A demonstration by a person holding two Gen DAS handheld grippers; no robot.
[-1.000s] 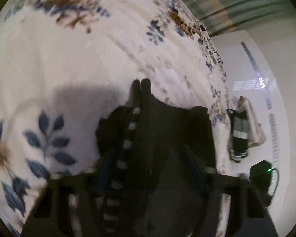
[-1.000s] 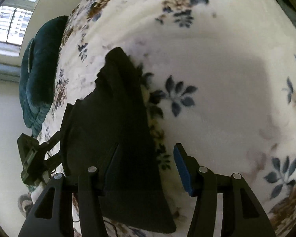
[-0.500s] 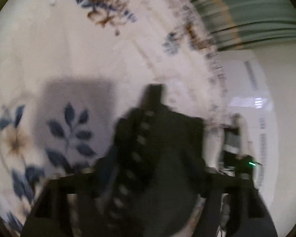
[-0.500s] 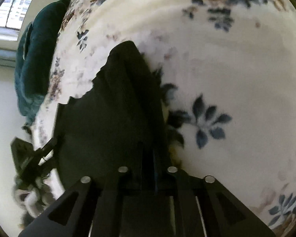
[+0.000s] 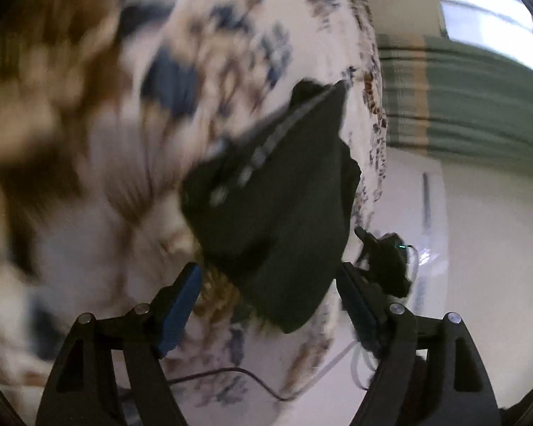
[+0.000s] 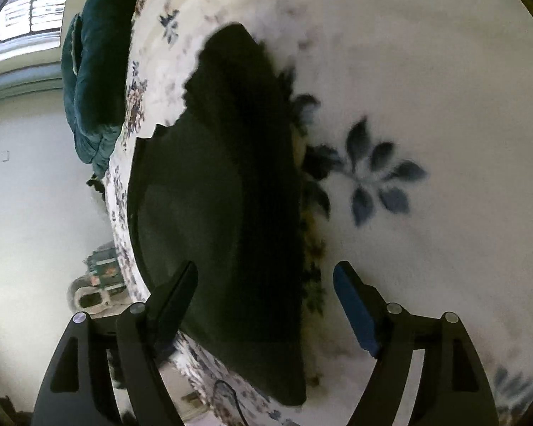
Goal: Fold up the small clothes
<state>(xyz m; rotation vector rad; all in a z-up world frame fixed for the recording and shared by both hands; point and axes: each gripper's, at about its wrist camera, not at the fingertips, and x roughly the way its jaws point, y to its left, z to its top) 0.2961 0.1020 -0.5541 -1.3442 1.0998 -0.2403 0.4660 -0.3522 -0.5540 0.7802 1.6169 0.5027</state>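
Note:
A small black garment with a dotted white stripe lies on the floral bedspread near the bed's edge. My left gripper is open and empty, just short of the garment's near corner. The view is motion-blurred. In the right wrist view the same black garment lies flat along the bed edge. My right gripper is open, its fingers apart on either side of the garment's near end, holding nothing.
A dark teal cushion sits at the far end of the bed. A black cable runs over the bed edge. A pile of clothes lies on the pale floor below. A window is behind.
Both grippers opened and let go of the black garment, which now lies on the bed. The left gripper swung quickly and pulled back from it.

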